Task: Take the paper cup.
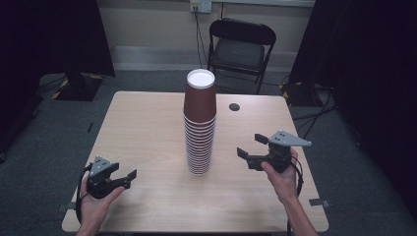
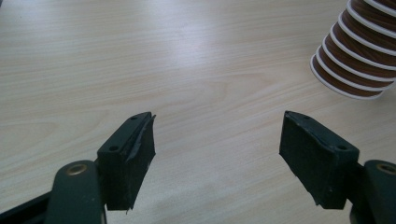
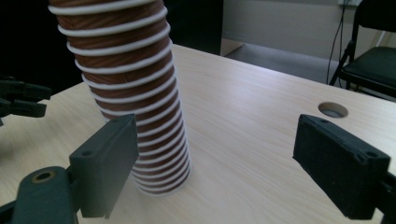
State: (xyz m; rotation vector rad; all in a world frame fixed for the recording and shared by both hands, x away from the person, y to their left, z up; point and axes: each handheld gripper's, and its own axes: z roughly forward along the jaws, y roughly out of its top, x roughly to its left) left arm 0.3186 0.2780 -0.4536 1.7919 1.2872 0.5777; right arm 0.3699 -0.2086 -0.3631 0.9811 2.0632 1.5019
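High view puts us at the near edge of the table (image 1: pixel 147 118), with the stack of brown paper cups (image 1: pixel 199 123) standing upside down in the middle, rims down and the white base of the top cup facing up. Our left gripper (image 1: pixel 125 178) rests low near the left corner, jaws spread wide with nothing between them. Our right gripper (image 1: pixel 252 146) sits raised to the right of the stack, jaws also gaping and empty, aimed toward the cups but well short of touching them. We judge the work has barely begun: the stack looks whole, no cup stands apart on the table, and all of the picking is left.

Left gripper view gives us bare wood and a few of the lowest rims of the stack (image 2: pixel 355 51) at the upper right. Right gripper view gives us the ribbed side of the stack (image 3: pixel 135 102) just beyond its left jaw, the cable hole (image 3: pixel 333 109) in the tabletop, and a black chair (image 3: pixel 373 60) behind.
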